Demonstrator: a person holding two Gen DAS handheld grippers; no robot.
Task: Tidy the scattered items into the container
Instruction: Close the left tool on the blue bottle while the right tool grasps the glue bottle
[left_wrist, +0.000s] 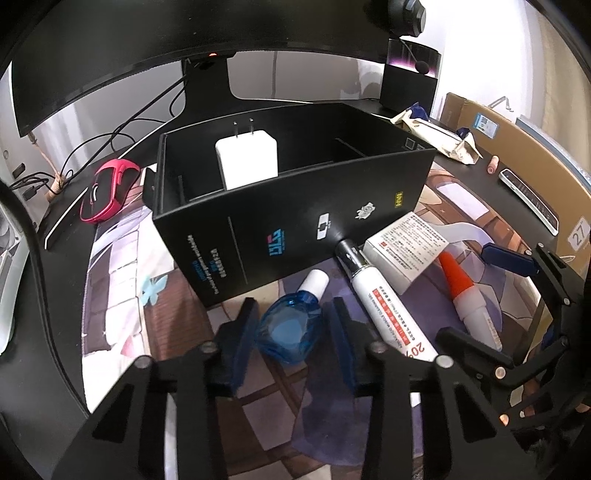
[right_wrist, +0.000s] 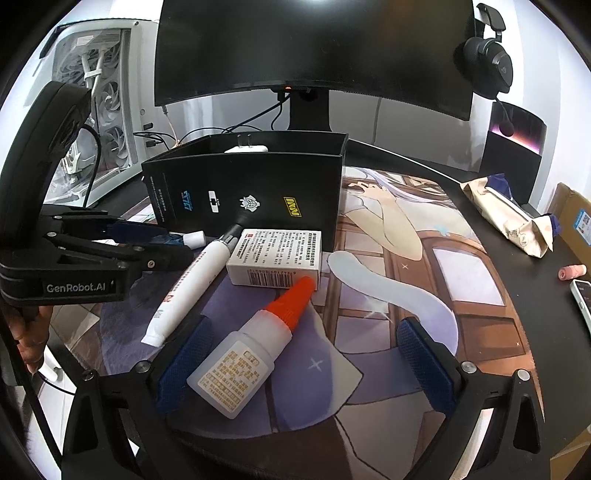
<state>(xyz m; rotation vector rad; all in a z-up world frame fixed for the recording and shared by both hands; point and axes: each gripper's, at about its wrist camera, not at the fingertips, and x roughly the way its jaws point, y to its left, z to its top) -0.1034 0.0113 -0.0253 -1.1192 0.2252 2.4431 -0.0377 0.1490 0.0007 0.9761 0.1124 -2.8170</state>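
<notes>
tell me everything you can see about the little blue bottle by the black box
The blue bottle is small, of clear faceted blue plastic, with a white cap still on. It lies on its side on the printed desk mat, cap pointing at the black box, left of the white tube. It sits between the left gripper pads, which appear to touch its sides.

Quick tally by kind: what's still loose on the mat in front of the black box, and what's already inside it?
Bottles: 2, blue bottle and orange-capped bottle
Tubes: 1, white tube
Cartons: 1, white carton
Chargers, in the box: 1, white charger
Total: 5
</notes>
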